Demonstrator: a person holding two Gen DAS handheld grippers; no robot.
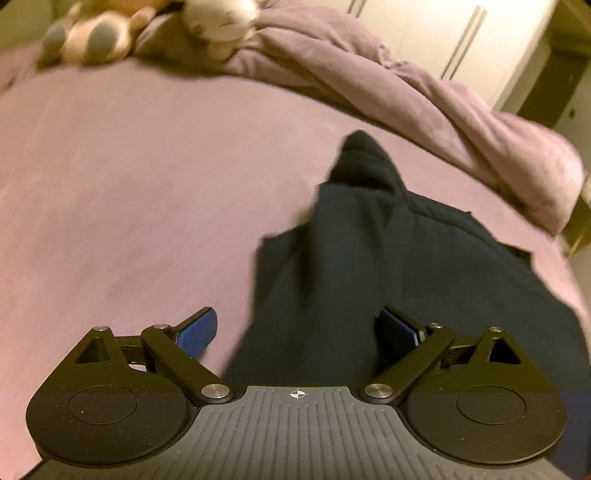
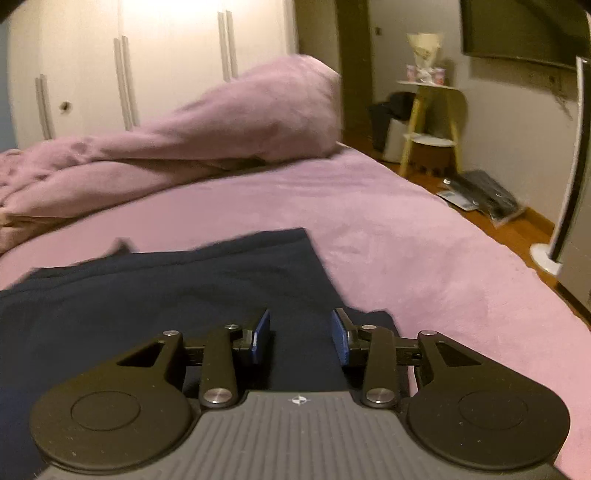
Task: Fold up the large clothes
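Note:
A dark navy garment (image 1: 369,258) lies on the pink bed sheet (image 1: 129,203), with a hood or sleeve end pointing away. My left gripper (image 1: 299,328) is open wide, its blue pads on either side of the garment's near edge, not closed on it. In the right wrist view the same garment (image 2: 166,288) lies flat with a straight edge on its right side. My right gripper (image 2: 301,332) is open just over the garment's near right corner, with the cloth between and under the fingers.
A rumpled pink duvet (image 1: 406,92) is heaped along the far side of the bed (image 2: 221,122). Stuffed toys (image 1: 110,33) lie at the head. White wardrobe doors (image 2: 147,55) stand behind. A small wooden stool table (image 2: 430,122) and the floor are to the right.

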